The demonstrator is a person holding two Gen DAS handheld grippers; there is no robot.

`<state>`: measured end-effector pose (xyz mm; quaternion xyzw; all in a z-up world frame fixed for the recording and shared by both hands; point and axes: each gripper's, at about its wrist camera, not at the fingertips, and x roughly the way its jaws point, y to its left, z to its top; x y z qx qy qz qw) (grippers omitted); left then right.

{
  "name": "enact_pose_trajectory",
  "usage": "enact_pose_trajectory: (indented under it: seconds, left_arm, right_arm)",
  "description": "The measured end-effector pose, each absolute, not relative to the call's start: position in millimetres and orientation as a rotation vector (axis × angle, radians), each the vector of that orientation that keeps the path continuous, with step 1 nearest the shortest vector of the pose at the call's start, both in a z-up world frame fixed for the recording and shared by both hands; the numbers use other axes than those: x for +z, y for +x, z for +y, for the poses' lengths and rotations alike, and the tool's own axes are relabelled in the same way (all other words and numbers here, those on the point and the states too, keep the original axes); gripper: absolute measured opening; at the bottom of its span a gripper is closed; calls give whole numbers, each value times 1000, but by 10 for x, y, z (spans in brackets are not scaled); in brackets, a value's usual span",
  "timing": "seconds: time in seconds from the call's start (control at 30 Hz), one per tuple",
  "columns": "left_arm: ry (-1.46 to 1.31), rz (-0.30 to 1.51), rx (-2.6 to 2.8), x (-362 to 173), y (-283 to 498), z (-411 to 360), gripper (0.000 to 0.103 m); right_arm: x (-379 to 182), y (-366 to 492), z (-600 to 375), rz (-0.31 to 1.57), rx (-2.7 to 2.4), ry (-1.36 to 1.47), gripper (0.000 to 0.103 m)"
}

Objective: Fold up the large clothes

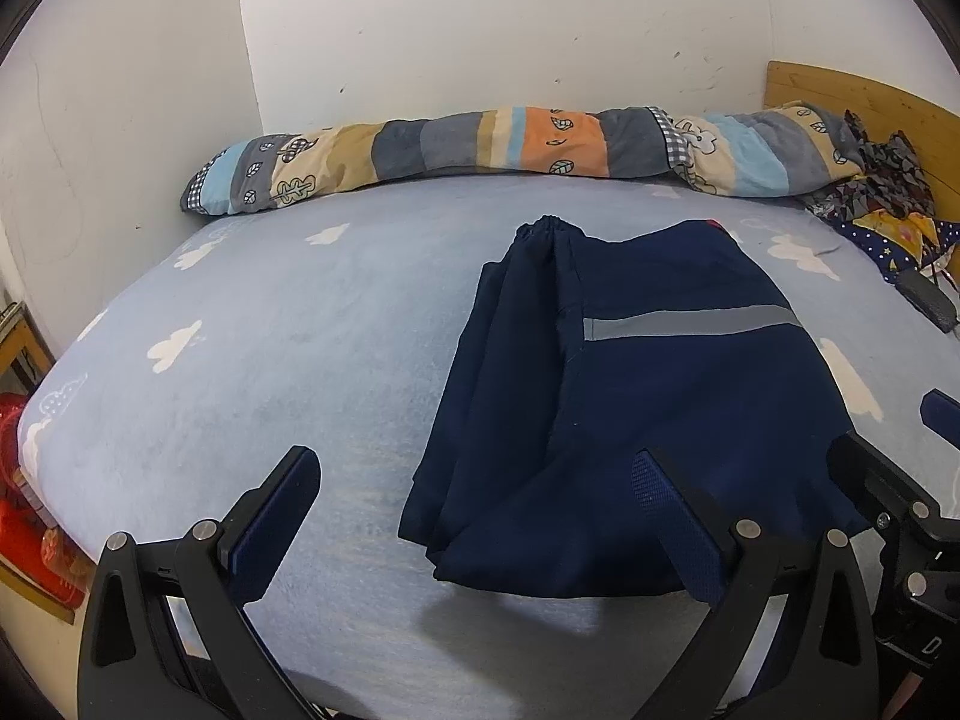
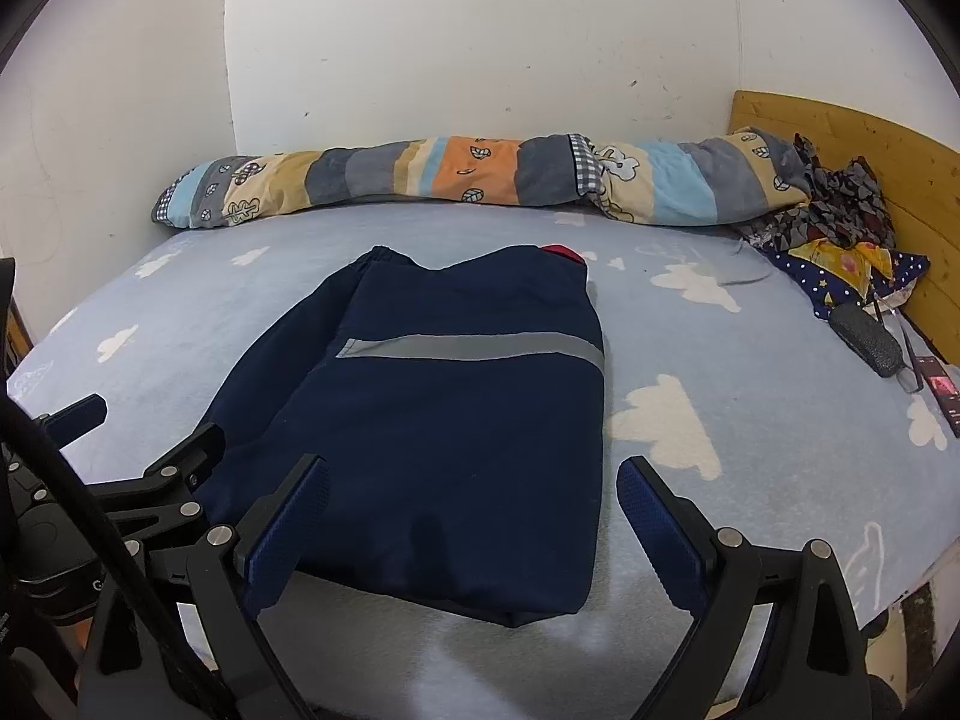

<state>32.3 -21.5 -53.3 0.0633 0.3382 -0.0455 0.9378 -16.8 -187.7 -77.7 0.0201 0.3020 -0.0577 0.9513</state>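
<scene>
A dark navy garment [image 1: 648, 372] with a grey reflective stripe lies folded into a compact rectangle on the light blue cloud-print bed sheet [image 1: 270, 348]. It also shows in the right wrist view [image 2: 444, 420]. My left gripper [image 1: 474, 498] is open and empty, hovering over the garment's near left edge. My right gripper [image 2: 474, 504] is open and empty above the garment's near edge. The right gripper's frame shows at the right edge of the left wrist view [image 1: 900, 498].
A rolled patchwork quilt [image 2: 456, 180] lies along the far wall. A pile of patterned clothes [image 2: 840, 234], a dark case [image 2: 864, 339] and a wooden headboard [image 2: 870, 144] are at the far right. A red object [image 1: 18, 480] sits beyond the bed's left edge.
</scene>
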Motion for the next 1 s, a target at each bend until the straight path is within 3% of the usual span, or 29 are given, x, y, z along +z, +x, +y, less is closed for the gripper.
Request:
enact_pose_trajectory:
  seconds: [1.0]
  left_arm:
    - [106, 718, -78, -557, 387, -110, 103]
  right_arm:
    - [-838, -128, -1921, 660, -182, -2, 99]
